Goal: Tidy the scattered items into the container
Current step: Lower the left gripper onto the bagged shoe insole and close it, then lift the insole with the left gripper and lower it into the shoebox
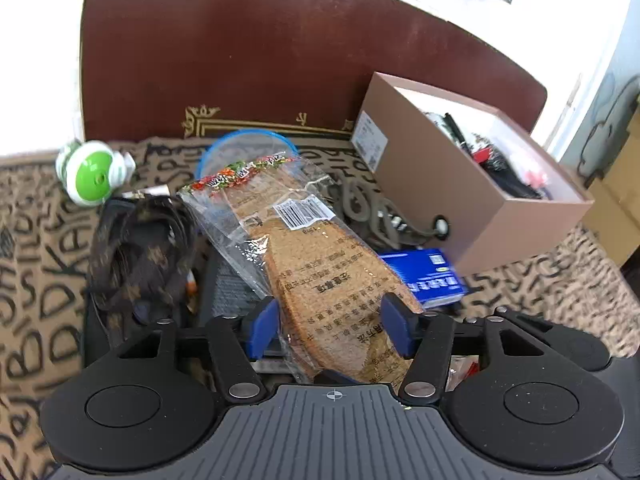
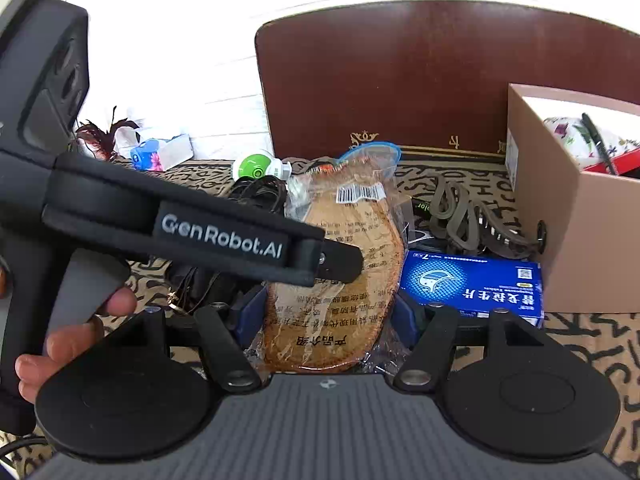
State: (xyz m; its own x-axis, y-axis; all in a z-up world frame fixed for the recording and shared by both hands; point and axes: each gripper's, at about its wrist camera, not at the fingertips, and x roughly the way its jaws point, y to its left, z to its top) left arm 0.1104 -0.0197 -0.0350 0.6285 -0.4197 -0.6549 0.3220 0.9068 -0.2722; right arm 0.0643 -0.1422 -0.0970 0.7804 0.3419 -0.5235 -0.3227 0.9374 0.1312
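A clear packet of cork insoles (image 1: 320, 264) lies among scattered items on a patterned cloth. My left gripper (image 1: 330, 326) has its blue pads on both sides of the packet's near end, shut on it. In the right wrist view the same packet (image 2: 352, 248) sits between the blue pads of my right gripper (image 2: 326, 316), which close on its sides. The left gripper's body (image 2: 180, 224) crosses that view above the packet. The brown cardboard box (image 1: 472, 184) stands to the right, open, with several items inside; it also shows in the right wrist view (image 2: 576, 216).
A blue medicine box (image 2: 472, 284), a grey hair claw clip (image 2: 472, 220), a dark strap bundle (image 1: 140, 256), a green and white bottle (image 1: 92, 172) and a blue-rimmed lid (image 1: 248, 144) lie around the packet. A dark red board (image 1: 280, 60) stands behind.
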